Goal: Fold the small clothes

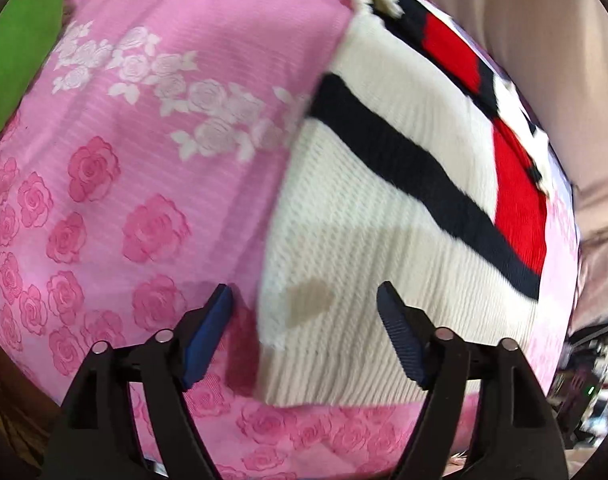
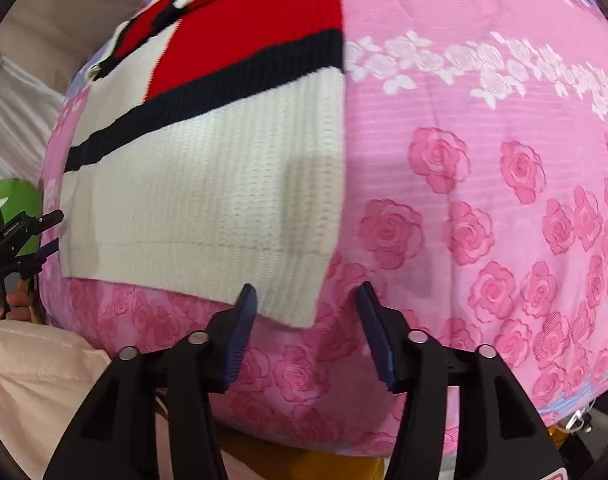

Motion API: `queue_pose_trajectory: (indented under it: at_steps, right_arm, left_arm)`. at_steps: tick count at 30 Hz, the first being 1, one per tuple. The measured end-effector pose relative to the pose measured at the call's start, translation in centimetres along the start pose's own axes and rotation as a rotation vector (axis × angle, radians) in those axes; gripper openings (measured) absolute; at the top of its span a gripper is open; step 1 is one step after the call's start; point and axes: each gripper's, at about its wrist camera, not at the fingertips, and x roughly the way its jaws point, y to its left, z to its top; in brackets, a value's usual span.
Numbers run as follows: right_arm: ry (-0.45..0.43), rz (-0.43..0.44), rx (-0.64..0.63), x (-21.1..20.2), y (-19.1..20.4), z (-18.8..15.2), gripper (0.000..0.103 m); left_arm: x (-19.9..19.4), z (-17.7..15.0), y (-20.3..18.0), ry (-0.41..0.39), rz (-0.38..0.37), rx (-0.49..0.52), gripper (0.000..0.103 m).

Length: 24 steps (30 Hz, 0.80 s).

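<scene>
A small white knit sweater [image 1: 368,216] with a navy stripe and red panels lies flat on the pink rose-print cloth [image 1: 144,160]. My left gripper [image 1: 304,300] hangs open above the sweater's near left corner, nothing between its blue pads. In the right wrist view the same sweater [image 2: 208,184] fills the upper left. My right gripper [image 2: 306,300] stands open over the sweater's near right corner, and the pads do not press on it. The left gripper [image 2: 24,236] shows at the far left edge of the right wrist view, beside the sweater's other corner.
The pink cloth [image 2: 484,200] covers a table whose near edge curves below the grippers. A green object [image 1: 20,60] lies past the cloth's left side. Beige fabric [image 1: 524,20] hangs behind. A pale sleeve [image 2: 44,380] and a hand show at lower left in the right wrist view.
</scene>
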Motion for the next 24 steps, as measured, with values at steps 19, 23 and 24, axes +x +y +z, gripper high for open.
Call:
queue_pose_trajectory:
  at_steps: [19,23,24]
  right_arm:
    - [-0.240,0.023,-0.017,-10.1,-0.4,-1.6,0.005]
    - [-0.035,-0.056,-0.053,-9.6,-2.7,-7.0,0.004]
    - [0.036,-0.070,-0.067,-9.5,-3.2,-9.0,0.004]
  left_arm:
    - [-7.0,-6.7,-1.7,0.078,-0.156,0.108,0.010]
    - [-7.4,-13.1,-1.0,0.246,-0.136,0.138,0.010]
    - [-8.0,-14.5,-0.5,0.275,-0.133,0.128,0.010]
